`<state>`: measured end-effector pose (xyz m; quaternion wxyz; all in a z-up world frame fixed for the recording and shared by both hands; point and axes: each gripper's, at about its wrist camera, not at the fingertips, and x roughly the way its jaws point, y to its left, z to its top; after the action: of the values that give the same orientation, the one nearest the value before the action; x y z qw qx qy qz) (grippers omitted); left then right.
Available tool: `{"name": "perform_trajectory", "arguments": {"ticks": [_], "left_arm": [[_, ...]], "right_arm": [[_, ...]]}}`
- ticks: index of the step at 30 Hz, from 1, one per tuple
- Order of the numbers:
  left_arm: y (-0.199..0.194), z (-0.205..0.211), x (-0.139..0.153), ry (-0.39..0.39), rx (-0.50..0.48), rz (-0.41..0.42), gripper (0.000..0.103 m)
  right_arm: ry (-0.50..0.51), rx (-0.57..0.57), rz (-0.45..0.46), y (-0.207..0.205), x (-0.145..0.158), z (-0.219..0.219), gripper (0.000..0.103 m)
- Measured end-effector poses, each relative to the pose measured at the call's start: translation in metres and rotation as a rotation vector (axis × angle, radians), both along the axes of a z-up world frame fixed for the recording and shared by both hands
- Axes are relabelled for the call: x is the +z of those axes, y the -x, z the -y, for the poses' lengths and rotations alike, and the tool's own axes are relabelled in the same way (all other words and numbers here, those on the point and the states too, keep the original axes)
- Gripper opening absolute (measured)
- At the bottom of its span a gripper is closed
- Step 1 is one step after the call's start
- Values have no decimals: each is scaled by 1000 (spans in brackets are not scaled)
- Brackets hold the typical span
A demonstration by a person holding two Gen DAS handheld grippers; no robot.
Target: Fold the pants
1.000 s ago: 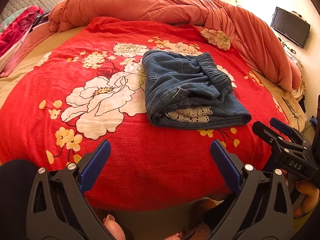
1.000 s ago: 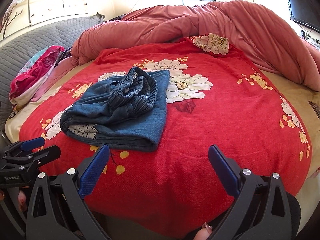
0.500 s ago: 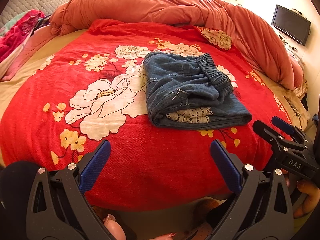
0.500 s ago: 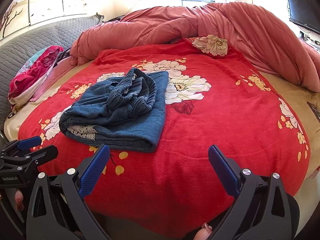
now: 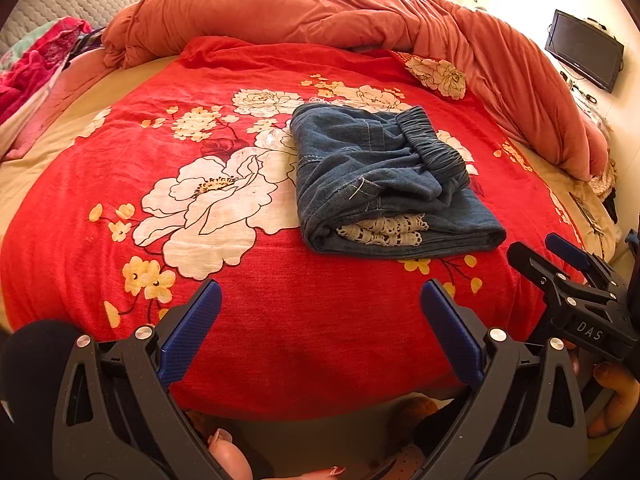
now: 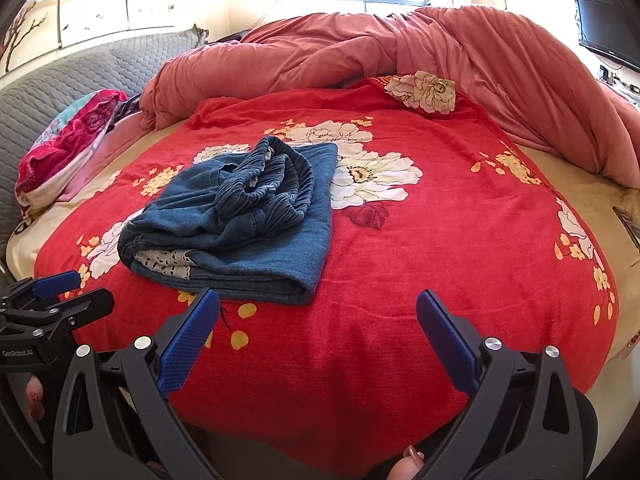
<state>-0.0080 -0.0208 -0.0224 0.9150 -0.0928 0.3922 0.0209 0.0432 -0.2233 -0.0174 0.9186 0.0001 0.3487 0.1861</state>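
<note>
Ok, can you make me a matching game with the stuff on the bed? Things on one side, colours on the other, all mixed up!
Things:
1. pants
2. blanket
3. quilt
4. lace trim

Colours:
A. plain salmon pink
B. cream white
C. denim blue
D. bright red with big white flowers

Pairs: 1-C, 2-D, 3-A, 4-B
</note>
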Motion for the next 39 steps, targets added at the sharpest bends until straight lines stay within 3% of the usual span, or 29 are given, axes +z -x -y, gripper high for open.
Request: {"name": "perform_trajectory", "arguments": {"ticks": [39], "left_arm": [[-2,1,-5,19,-12,-35,93]], "right_arm": [[5,-5,1,-1,0,2,98]]}}
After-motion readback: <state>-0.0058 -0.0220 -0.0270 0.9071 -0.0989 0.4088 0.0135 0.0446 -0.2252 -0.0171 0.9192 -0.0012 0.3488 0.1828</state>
